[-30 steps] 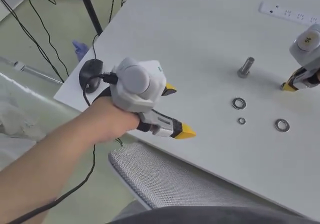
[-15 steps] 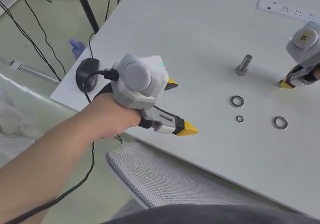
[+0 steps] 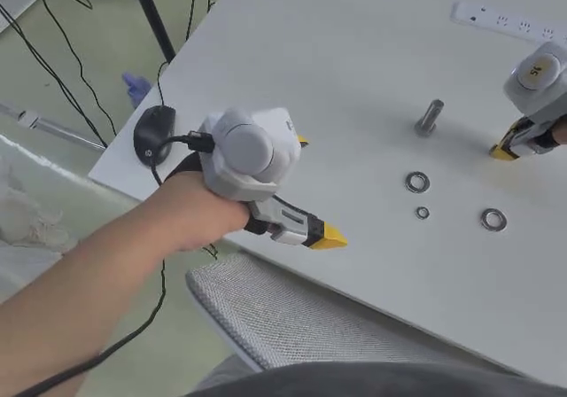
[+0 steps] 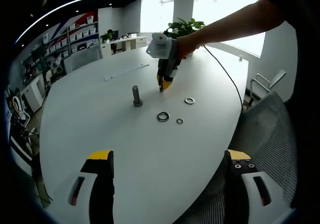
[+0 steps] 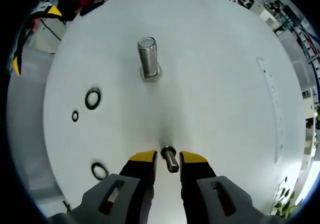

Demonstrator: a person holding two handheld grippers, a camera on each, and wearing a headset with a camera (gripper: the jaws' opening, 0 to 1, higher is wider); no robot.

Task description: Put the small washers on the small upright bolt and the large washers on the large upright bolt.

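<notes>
The large bolt (image 3: 430, 118) (image 5: 148, 59) (image 4: 136, 96) stands upright on the white table (image 3: 354, 51). Near it lie two large washers (image 3: 417, 182) (image 3: 493, 220) and one small washer (image 3: 423, 212). They also show in the right gripper view as large washers (image 5: 92, 98) (image 5: 100, 171) and a small washer (image 5: 75, 116). My right gripper (image 5: 168, 155) (image 3: 503, 151) points down at the table, jaws close on either side of the small bolt (image 5: 170, 161), which stands upright. My left gripper (image 3: 315, 187) (image 4: 167, 156) hovers wide open over the table's near edge, holding nothing.
A white power strip (image 3: 509, 20) lies at the far side of the table. A black round device (image 3: 151, 136) with a cable sits at the table's left corner. A grey mesh chair (image 3: 292, 317) stands below the near edge.
The left gripper has wavered slightly in the hand and stays open. The right gripper has stayed in place at the small bolt. Bolts and washers have not moved.
</notes>
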